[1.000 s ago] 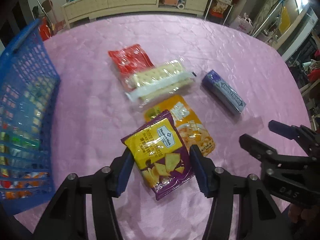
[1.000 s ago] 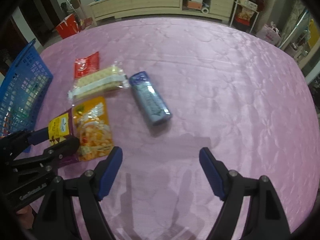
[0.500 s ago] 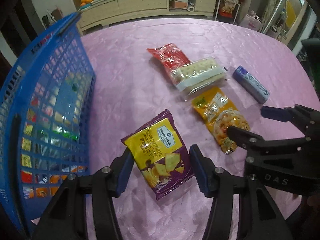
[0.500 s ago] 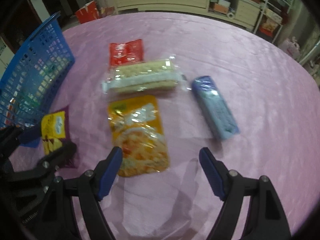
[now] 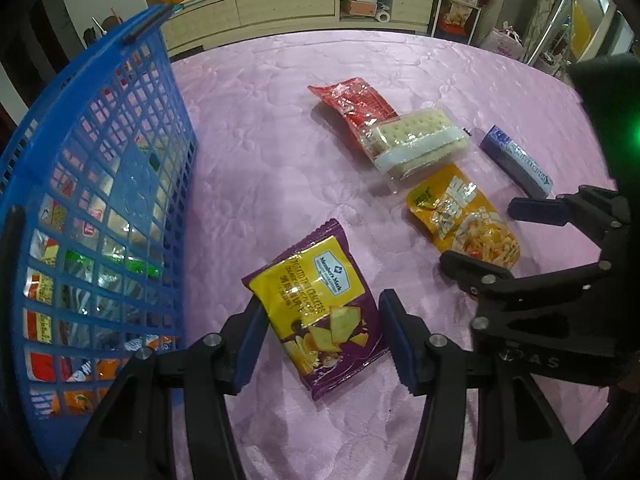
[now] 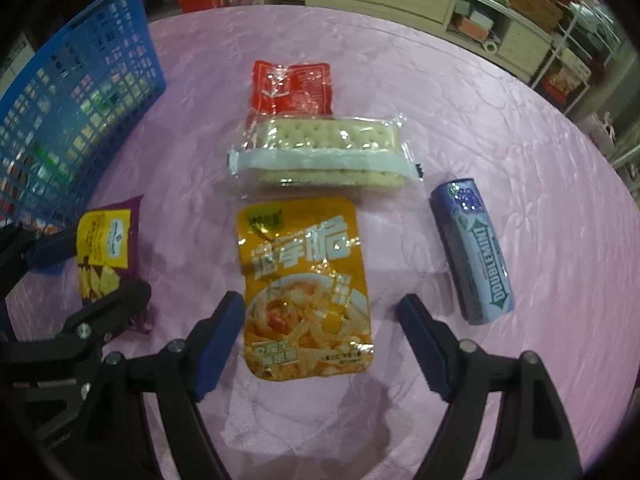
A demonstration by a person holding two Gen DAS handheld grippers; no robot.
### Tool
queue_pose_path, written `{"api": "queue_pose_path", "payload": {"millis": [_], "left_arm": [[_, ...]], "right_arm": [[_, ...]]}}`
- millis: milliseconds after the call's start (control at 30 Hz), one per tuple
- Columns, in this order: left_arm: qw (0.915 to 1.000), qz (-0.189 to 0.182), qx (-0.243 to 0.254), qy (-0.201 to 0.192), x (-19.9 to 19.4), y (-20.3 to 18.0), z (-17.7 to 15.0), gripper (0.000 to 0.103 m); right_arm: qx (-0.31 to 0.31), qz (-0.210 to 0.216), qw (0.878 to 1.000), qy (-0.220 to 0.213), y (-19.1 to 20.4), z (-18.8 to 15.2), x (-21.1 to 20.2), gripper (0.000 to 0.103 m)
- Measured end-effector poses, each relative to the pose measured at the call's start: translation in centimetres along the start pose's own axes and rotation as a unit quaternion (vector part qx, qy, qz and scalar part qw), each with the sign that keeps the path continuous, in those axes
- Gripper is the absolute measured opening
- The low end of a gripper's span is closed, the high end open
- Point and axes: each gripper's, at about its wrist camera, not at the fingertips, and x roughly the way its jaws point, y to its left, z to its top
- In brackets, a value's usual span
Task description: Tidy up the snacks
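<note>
My left gripper (image 5: pixel 320 340) is shut on a yellow and purple cracker bag (image 5: pixel 316 308), which it holds above the pink tablecloth (image 5: pixel 272 160). A blue basket (image 5: pixel 96 208) with several snack packs stands at the left. My right gripper (image 6: pixel 320 340) is open, its fingers either side of the lower end of an orange noodle pouch (image 6: pixel 308 284) lying flat. Above the pouch lie a clear cracker pack (image 6: pixel 324 156) and a red pouch (image 6: pixel 292 88). A blue Doublemint gum pack (image 6: pixel 472 256) lies to the right. The cracker bag (image 6: pixel 104 248) and basket (image 6: pixel 68 100) show at the left in the right wrist view.
A long cream sideboard (image 5: pixel 288 4) and shelving stand beyond the table's far edge. The round table edge curves away at the right (image 6: pixel 600 184). The right gripper (image 5: pixel 520 248) shows close to the orange pouch (image 5: pixel 460 216) in the left wrist view.
My left gripper has carried the cracker bag leftward, nearer the basket. My right gripper has moved left from bare cloth until its open fingers straddle the orange pouch.
</note>
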Motion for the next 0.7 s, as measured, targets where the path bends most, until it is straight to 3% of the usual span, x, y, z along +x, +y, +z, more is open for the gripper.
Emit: {"api": "queue_pose_path", "payload": {"millis": [167, 367, 533, 700], "left_arm": [[1.0, 0.0, -0.001, 0.001, 0.7, -0.1, -0.6, 0.053], [0.9999, -0.013, -0.011, -0.003, 0.5, 0.2, -0.6, 0.053], [0.999, -0.038, -0.021, -0.005, -0.6, 0.3, -0.8, 0.053], [0.9987, -0.043, -0.015, -0.023, -3.3, -0.4, -1.5, 0.053]], "right_arm": [[-0.033, 0.007, 0.999, -0.006, 2.0, -0.8, -0.8, 0.033], [-0.016, 0.031, 0.999, -0.014, 1.0, -1.1, -1.0, 0.023], [-0.005, 0.057, 0.998, -0.025, 0.6, -2.8, -3.3, 0.022], [0.005, 0.055, 0.997, -0.052, 0.7, -3.9, -7.1, 0.022]]}}
